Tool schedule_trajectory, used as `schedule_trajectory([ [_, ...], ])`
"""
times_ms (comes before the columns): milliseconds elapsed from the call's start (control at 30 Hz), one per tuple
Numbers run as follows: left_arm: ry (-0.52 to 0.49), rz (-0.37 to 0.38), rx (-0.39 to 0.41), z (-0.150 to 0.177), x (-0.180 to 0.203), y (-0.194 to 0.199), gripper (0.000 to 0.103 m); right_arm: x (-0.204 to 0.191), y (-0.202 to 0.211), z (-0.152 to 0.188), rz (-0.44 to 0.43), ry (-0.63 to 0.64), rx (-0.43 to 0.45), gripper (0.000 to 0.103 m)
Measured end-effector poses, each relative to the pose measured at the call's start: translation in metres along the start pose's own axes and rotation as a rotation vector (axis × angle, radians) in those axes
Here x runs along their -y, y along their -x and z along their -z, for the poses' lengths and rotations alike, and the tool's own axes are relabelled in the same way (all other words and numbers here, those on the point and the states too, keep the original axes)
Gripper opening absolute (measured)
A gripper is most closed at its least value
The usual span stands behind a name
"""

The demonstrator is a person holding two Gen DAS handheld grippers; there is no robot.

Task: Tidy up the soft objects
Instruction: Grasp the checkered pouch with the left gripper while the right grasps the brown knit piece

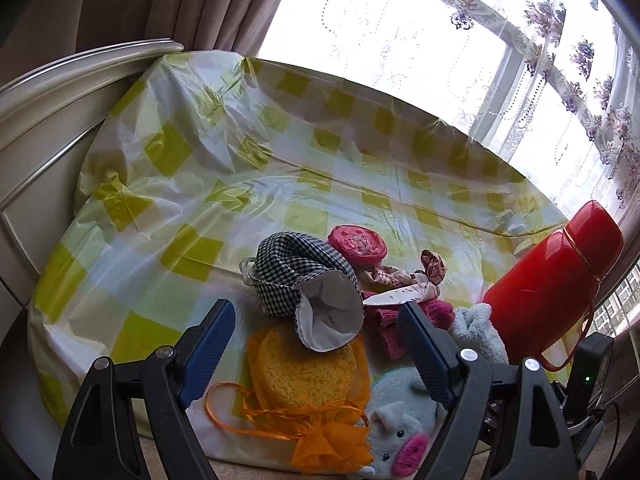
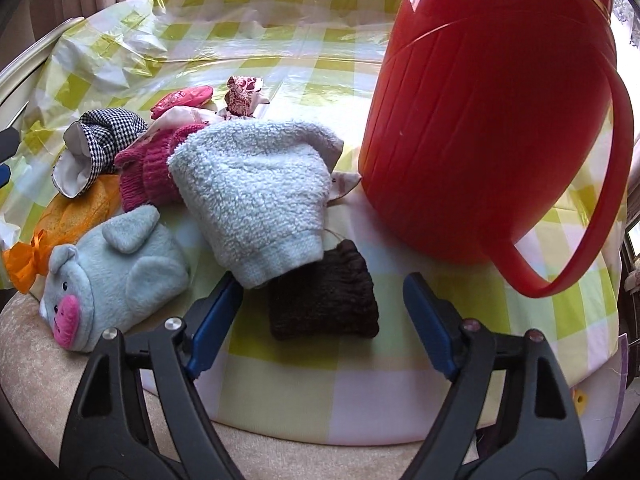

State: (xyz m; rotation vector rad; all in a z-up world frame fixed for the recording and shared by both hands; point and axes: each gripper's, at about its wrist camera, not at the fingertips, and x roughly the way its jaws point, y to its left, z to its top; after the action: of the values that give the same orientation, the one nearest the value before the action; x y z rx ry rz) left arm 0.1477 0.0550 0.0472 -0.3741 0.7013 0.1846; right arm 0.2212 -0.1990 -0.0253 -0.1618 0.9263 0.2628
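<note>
The soft things lie in a loose heap on the near part of a table spread with a yellow-and-white checked plastic cloth (image 1: 192, 184). A black-and-white checked hat (image 1: 304, 280) lies tipped on its side, its pale lining showing, resting on a yellow sponge in an orange mesh bag (image 1: 304, 376). Just right of that bag, at the near edge, lies a pale blue plush pig (image 2: 116, 268) with a pink snout. Behind it sit a magenta knitted piece (image 2: 152, 176) and a fluffy pale blue mitt (image 2: 256, 196), the mitt overlapping a dark brown knitted piece (image 2: 324, 300). Farther back are a pink round pouch (image 1: 358, 242) and a floral fabric strip (image 1: 404, 276). A big red thermos jug (image 2: 488, 120) with a handle stands at the right, close beside the mitt.

The left gripper (image 1: 316, 344) hangs over the hat and sponge, jaws spread, grasping nothing. The right gripper (image 2: 320, 308) is lowered around the brown piece, jaws wide on either side of it and clear of it.
</note>
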Motion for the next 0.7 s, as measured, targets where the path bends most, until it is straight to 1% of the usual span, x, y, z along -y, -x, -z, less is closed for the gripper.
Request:
schedule_trajectory([
  [67,-0.024,0.005,-0.004,-0.006,0.005,-0.008,0.085,-0.001,-0.003,0.0,0.002,0.002,-0.003,0.083],
  [100,-0.023,0.004,-0.01,-0.008,0.006,-0.013,0.085,-0.002,-0.004,-0.001,0.0,0.003,-0.004,0.081],
  [200,0.049,0.022,-0.059,-0.017,-0.003,-0.033,0.085,-0.003,-0.006,-0.001,-0.005,0.005,-0.001,0.076],
  [233,0.063,0.025,-0.075,-0.02,-0.005,-0.04,0.085,-0.003,-0.007,-0.001,-0.009,0.005,-0.001,0.073],
  [267,0.074,0.024,-0.091,-0.024,-0.007,-0.046,0.085,-0.002,-0.007,-0.001,-0.016,0.004,-0.004,0.068],
  [333,0.095,0.009,-0.129,-0.03,-0.009,-0.062,0.085,-0.002,-0.006,0.001,-0.026,0.001,0.002,0.064],
  [400,0.124,0.009,-0.172,-0.034,-0.013,-0.077,0.085,-0.002,-0.006,0.001,-0.033,0.002,0.009,0.055],
  [467,0.145,0.006,-0.2,-0.035,-0.016,-0.09,0.085,-0.002,-0.004,0.003,-0.035,0.001,0.016,0.053],
  [567,0.126,-0.022,-0.251,-0.033,-0.015,-0.109,0.085,-0.001,-0.001,0.005,-0.048,-0.006,0.026,0.049],
  [600,0.115,-0.023,-0.261,-0.032,-0.014,-0.113,0.082,-0.001,0.001,0.007,-0.052,-0.008,0.032,0.048],
  [633,0.096,-0.025,-0.267,-0.03,-0.013,-0.117,0.07,-0.001,0.004,0.008,-0.057,-0.011,0.041,0.047],
  [667,0.074,-0.036,-0.275,-0.028,-0.011,-0.121,0.064,0.0,0.007,0.01,-0.062,-0.012,0.049,0.046],
  [700,0.057,-0.046,-0.267,-0.027,-0.01,-0.122,0.056,0.001,0.01,0.011,-0.065,-0.013,0.057,0.045],
])
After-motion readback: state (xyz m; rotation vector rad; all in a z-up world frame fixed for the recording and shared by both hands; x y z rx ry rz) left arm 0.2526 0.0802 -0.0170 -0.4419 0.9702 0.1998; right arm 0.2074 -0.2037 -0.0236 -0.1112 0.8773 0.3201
